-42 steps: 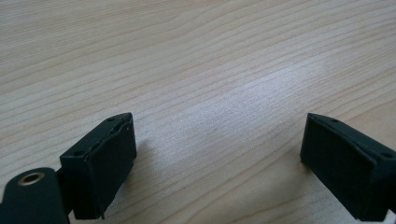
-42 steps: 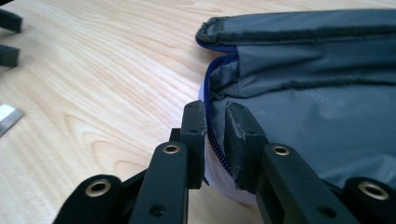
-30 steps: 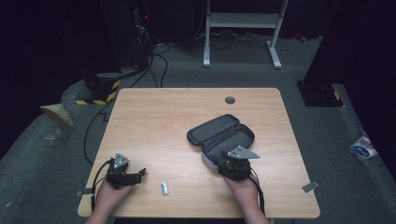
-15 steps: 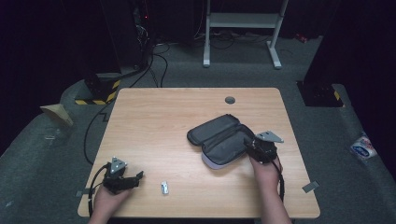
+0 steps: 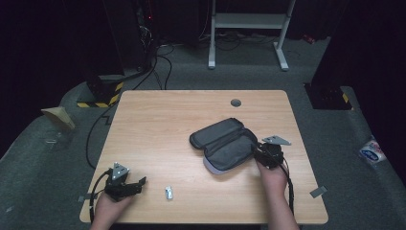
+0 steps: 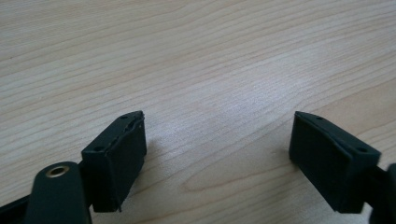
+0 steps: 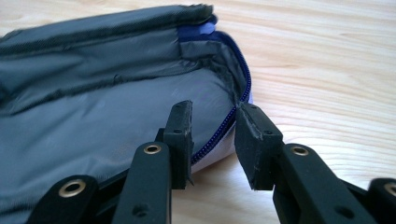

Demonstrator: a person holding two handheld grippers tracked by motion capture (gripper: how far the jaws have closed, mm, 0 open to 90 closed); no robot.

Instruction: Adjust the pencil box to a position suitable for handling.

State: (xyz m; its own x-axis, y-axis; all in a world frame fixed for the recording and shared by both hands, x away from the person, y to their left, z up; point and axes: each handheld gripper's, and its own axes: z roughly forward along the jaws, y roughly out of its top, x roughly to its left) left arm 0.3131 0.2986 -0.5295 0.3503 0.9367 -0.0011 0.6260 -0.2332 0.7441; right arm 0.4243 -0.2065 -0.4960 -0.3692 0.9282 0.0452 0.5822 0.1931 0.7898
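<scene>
An open grey zip case (image 5: 224, 143) with a blue zipper lies right of the table's middle. My right gripper (image 5: 262, 152) is at its right end. In the right gripper view the jaws (image 7: 214, 142) stand narrowly apart astride the case's zippered rim (image 7: 233, 112), one pad over the grey lining (image 7: 107, 126), the other outside; they look open. My left gripper (image 5: 135, 184) rests at the near left of the table, its jaws wide open (image 6: 218, 154) over bare wood. A small silvery object (image 5: 168, 192) lies just to the right of the left gripper.
The wooden table (image 5: 158, 124) has a round dark grommet (image 5: 235, 102) near its far edge. Cables trail off the left side, and a white stand (image 5: 249, 28) is on the floor beyond. Bare wood spans the left and far parts.
My right gripper swung from the case's near end out to its right end and now straddles the rim. My left gripper slid slightly nearer the front edge.
</scene>
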